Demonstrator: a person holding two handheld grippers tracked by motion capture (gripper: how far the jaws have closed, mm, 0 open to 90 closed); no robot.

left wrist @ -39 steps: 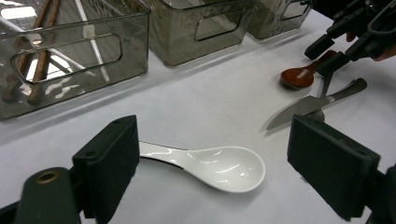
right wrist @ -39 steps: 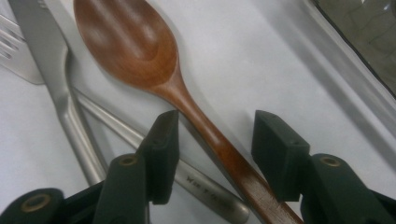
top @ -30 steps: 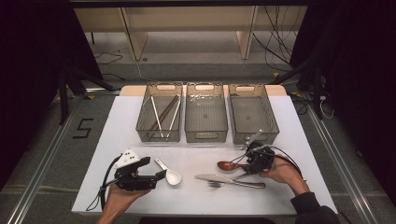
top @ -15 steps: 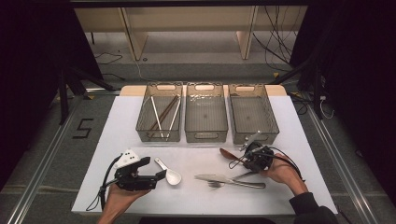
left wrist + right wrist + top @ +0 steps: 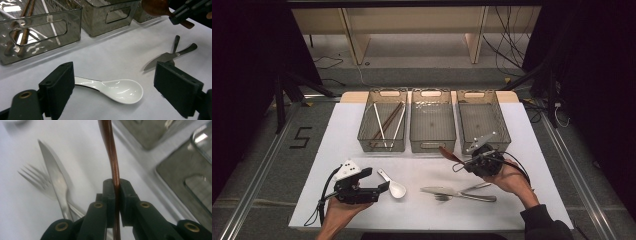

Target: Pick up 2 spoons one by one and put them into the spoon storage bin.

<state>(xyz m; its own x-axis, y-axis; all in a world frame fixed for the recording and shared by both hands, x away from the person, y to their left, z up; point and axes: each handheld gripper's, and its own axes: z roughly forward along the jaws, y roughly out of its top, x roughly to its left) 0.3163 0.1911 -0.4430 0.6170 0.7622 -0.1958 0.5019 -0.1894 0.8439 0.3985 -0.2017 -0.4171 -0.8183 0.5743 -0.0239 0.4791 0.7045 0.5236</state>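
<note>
The right gripper (image 5: 467, 162) had its fingers (image 5: 110, 195) clamped tight on the handle of a brown wooden spoon (image 5: 448, 153), having just closed on it; in the right gripper view the thin brown handle ran straight up between the two black pads, pinched with no gap on either side. In the high view the spoon was held above the white counter (image 5: 337, 140), its bowl pointing toward the near edge of the middle bin (image 5: 432, 145), just in front of the gap between that bin and the right bin (image 5: 507, 131). Below and in front of the right hand, a knife (image 5: 452, 192) and a fork (image 5: 464, 191) lay crossed on the counter, the knife's blade over the fork's tines. The left gripper (image 5: 379, 189) rested low near the counter's near edge with its fingers (image 5: 58, 87) spread wide and holding nothing; a white ceramic spoon (image 5: 117, 90) lay flat on the counter between them, its handle end passing close by the left pad and its bowl well apart from the other pad. The left bin (image 5: 363, 131) held several chopsticks (image 5: 388, 121), pale and dark, lying lengthwise. All three bins stood side by side along the far part of the counter, clear grey with cut-out handles in their end walls.
</note>
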